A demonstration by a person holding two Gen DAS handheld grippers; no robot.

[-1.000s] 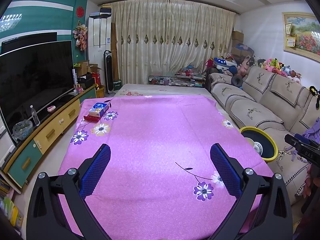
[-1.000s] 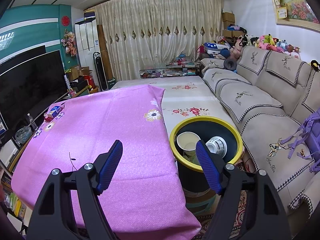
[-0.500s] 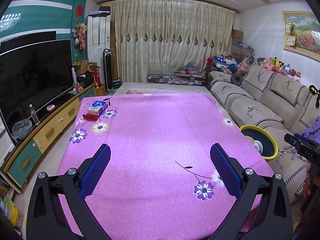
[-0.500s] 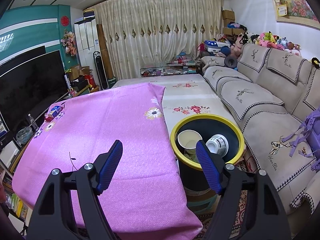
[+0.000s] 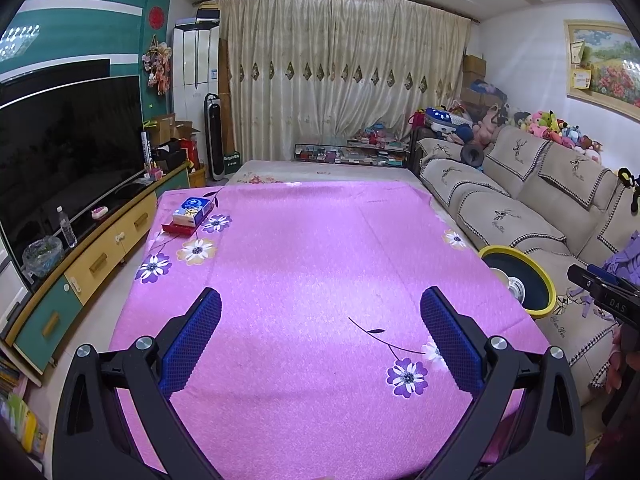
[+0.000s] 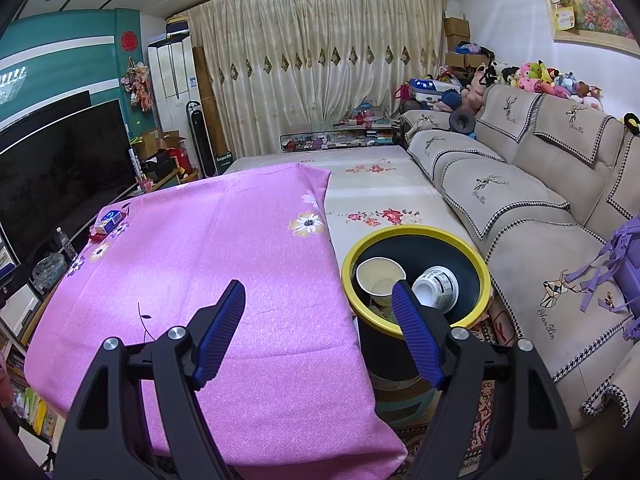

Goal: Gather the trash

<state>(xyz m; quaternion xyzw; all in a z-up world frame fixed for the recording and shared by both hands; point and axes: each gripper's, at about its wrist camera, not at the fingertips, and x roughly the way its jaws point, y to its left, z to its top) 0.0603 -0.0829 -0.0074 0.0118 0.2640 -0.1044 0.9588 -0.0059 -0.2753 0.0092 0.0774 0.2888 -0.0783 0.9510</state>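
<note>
- Left gripper (image 5: 320, 334): jaws spread, nothing between them, above the pink flowered tablecloth (image 5: 304, 264).
- Right gripper (image 6: 319, 316): jaws spread, empty, at the cloth's edge beside the yellow-rimmed black bin (image 6: 416, 322).
- Trash: two white paper cups (image 6: 378, 276) lie inside the bin.
- Risk: the blue tissue box (image 5: 193, 210) at the far corner may be mistaken for trash.
- Risk: a low sweep could snag the cloth.

Both wrist views look forward and downward over the pink-clothed surface (image 5: 304, 280) toward the curtains (image 6: 320, 60). The right view sits nearer the yellow-rimmed bin (image 6: 416, 280); both seemingly share it.
</note>
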